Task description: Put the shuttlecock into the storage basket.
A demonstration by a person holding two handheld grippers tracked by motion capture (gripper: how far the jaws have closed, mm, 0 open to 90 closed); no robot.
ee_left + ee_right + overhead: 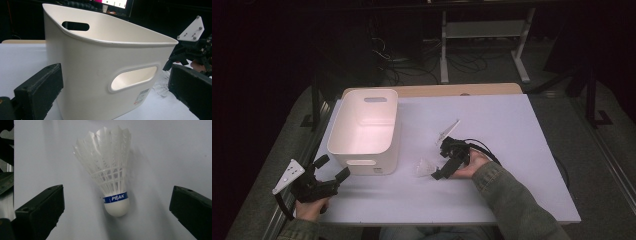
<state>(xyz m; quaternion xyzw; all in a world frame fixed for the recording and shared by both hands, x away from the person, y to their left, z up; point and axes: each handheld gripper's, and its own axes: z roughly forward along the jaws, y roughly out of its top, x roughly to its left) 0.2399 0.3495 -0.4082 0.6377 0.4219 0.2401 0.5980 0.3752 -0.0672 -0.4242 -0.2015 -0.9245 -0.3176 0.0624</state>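
Observation:
A white feather shuttlecock (110, 175) with a blue PEAK band lies on the white table (502, 120), cork end toward my right gripper (117, 212). That gripper is open, its jaws wide apart on either side of the shuttlecock without touching it. From above, the shuttlecock (424, 167) lies just right of the white plastic bin (367, 130), with the right gripper (439, 161) over it. My left gripper (333, 167) is open at the table's front left and faces the bin's near wall (100, 65). Its jaws are empty.
The bin is empty and has handle cut-outs (133, 78) in its end walls. A wooden board (447, 90) lies along the table's far edge. Bare tabletop lies to the right and front. The right gripper (192, 50) and the feathers (161, 86) show past the bin.

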